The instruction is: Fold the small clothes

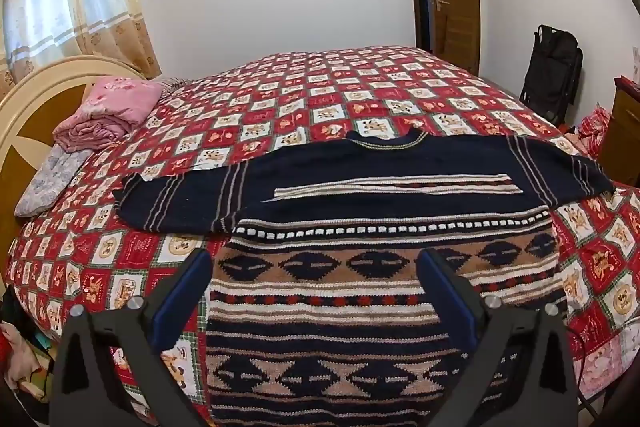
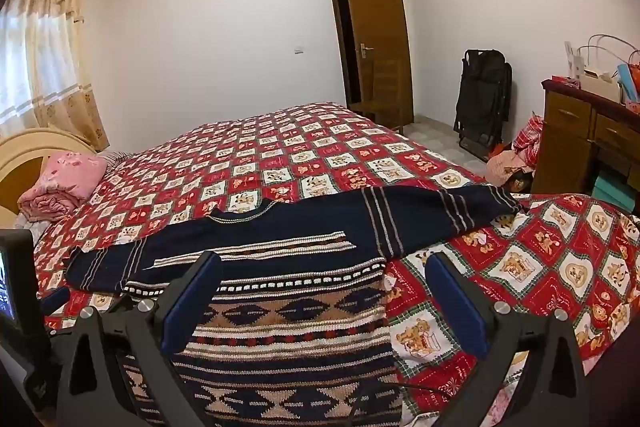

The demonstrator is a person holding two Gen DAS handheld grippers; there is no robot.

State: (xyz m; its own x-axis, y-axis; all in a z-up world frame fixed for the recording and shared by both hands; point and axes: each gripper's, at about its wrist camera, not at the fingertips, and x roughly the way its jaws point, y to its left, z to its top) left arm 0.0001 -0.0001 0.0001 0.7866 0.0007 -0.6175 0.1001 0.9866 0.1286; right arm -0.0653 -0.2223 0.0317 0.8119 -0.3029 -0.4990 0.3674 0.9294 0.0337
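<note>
I judged the fold had not yet begun: the sweater (image 1: 360,267) lay spread flat on the bedspread (image 1: 300,99), neck toward twelve o'clock, both sleeves stretched out to nine and three, hem nearest me at six. My left gripper (image 1: 314,267) hung above the lower body, its fingers spread wide and holding nothing; my right gripper (image 2: 324,275) hovered over the garment's right edge, likewise spread and empty, one finger over knit and the other over quilt.

The next move, I reckoned, called for each gripper to pinch a sleeve or side seam and carry it inward across the chest, and for a low, shallow approach so as to catch the knit alone and not the cover beneath.

The sweater was a thick, coarse knit, navy above, banded with tan diamonds, white and red stripes below. It looked limp and heavy, likely to sag when lifted. The bedspread was smooth printed cotton in red and cream checks.
</note>
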